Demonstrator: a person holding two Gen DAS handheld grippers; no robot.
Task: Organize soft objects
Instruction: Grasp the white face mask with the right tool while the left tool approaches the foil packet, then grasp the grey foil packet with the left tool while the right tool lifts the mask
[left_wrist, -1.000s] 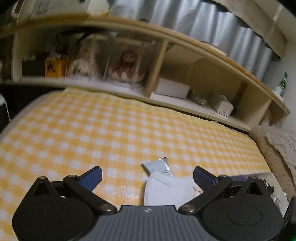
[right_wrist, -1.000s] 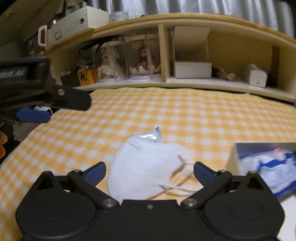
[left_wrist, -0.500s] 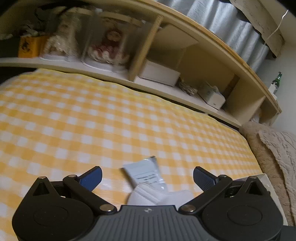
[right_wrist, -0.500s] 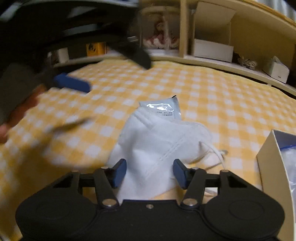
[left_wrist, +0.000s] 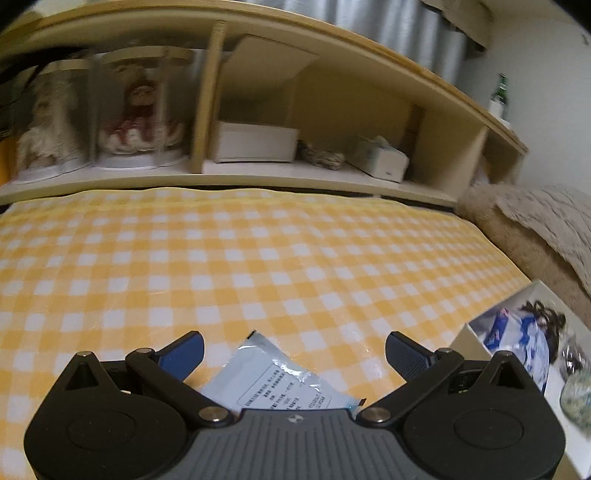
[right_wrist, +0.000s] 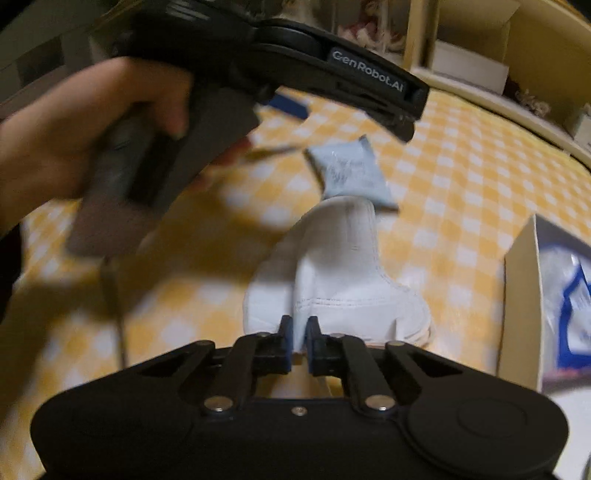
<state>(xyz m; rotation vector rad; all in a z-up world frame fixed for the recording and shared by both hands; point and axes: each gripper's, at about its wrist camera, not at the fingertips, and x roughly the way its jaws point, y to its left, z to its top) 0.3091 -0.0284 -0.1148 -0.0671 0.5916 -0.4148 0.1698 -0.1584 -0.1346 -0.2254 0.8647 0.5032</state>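
1. Pinching white mask (right_wrist: 332, 266) w/ our right gripper (right_wrist: 299, 341): pads nearly together, a fold of fabric clamped betw. them, lower centre of right view.
2. Our left gripper (left_wrist: 293, 352) spread wide, nothing held; foil packet (left_wrist: 280, 380) lies betw. its fingers on the yellow check cloth (left_wrist: 258, 258).
3. Packet just beyond mask, touching it.
4. White box (right_wrist: 521, 306) at right edge, bagged items inside.
5. Hand (right_wrist: 74, 136) grips left tool, upper left.
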